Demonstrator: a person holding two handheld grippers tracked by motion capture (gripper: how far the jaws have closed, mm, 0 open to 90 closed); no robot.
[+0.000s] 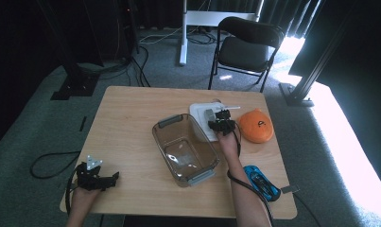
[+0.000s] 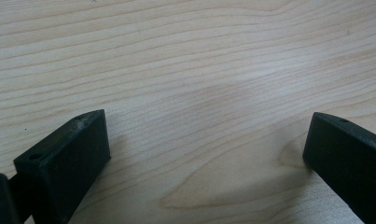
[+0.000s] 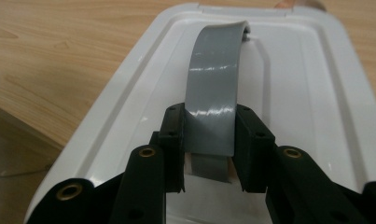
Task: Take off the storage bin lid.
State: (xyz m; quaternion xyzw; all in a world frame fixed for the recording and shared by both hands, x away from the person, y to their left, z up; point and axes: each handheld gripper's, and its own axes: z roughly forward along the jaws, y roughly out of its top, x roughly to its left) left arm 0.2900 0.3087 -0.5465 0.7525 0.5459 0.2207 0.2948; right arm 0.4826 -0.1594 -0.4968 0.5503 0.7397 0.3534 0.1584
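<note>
Grey handle (image 3: pixel 212 88) of the white lid (image 3: pixel 316 93) is clamped between the right gripper (image 3: pixel 209 149) jaws, centre frame; left gripper (image 2: pixel 206 154) jaws are held apart over the table (image 2: pixel 185 56)

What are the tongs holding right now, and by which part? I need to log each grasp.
The right tongs clamp the grey strap handle on the white lid, near its lower end. The left tongs hold nothing.

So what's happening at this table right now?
A person works with a hand-held gripper in each hand. The right hand-held gripper is shut on the grey tape handle of a white lid, beside the clear plastic container. The left hand-held gripper sits open over bare table near the front left corner.
</note>
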